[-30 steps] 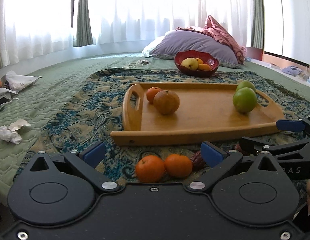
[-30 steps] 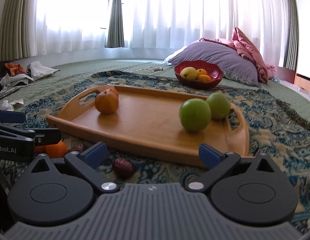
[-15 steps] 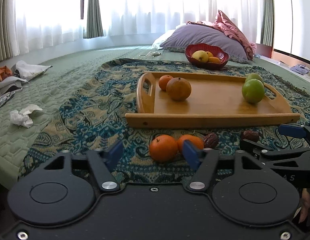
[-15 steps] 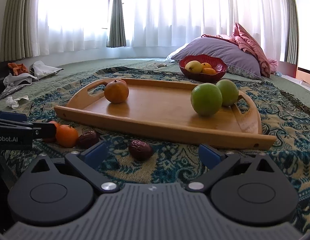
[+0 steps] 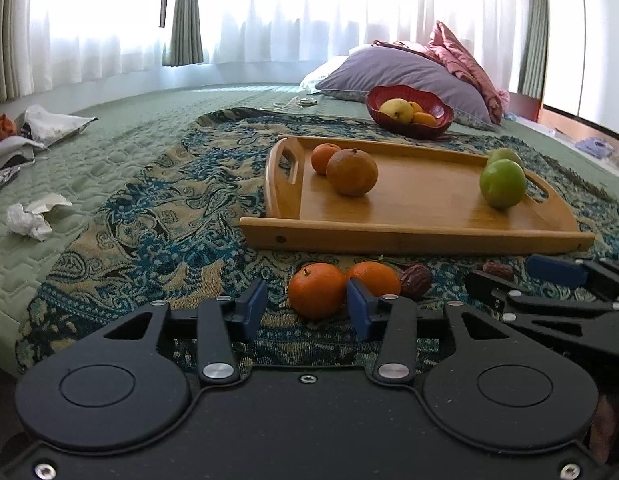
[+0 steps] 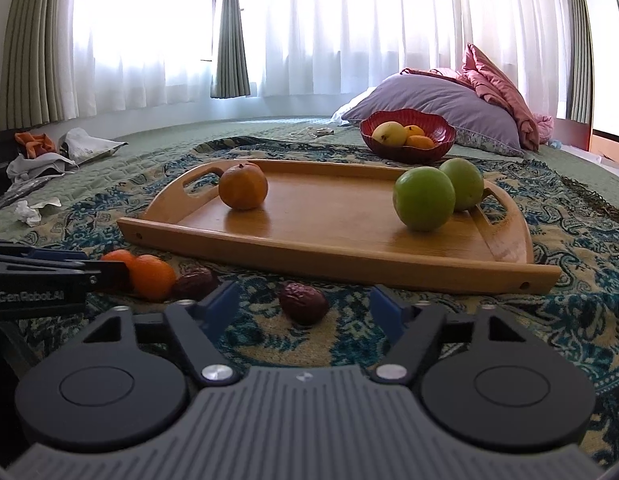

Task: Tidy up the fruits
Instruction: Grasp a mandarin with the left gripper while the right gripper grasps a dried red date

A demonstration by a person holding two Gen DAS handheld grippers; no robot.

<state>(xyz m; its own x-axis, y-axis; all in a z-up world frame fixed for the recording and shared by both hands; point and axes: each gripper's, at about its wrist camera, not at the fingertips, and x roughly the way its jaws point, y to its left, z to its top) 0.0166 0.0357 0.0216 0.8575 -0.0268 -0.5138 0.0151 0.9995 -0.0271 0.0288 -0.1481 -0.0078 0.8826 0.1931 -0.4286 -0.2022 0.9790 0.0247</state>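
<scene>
Orange between left fingers — right finger touching.

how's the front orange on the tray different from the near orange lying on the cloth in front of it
The tray orange is dull, brownish and larger; the cloth orange is bright, glossy and smaller. The first sits on the wooden tray by its left handle with another orange behind it; the second lies on the patterned cloth, just ahead of the left gripper, whose jaws have just been closing without pressing on it. Both are round citrus.
</scene>
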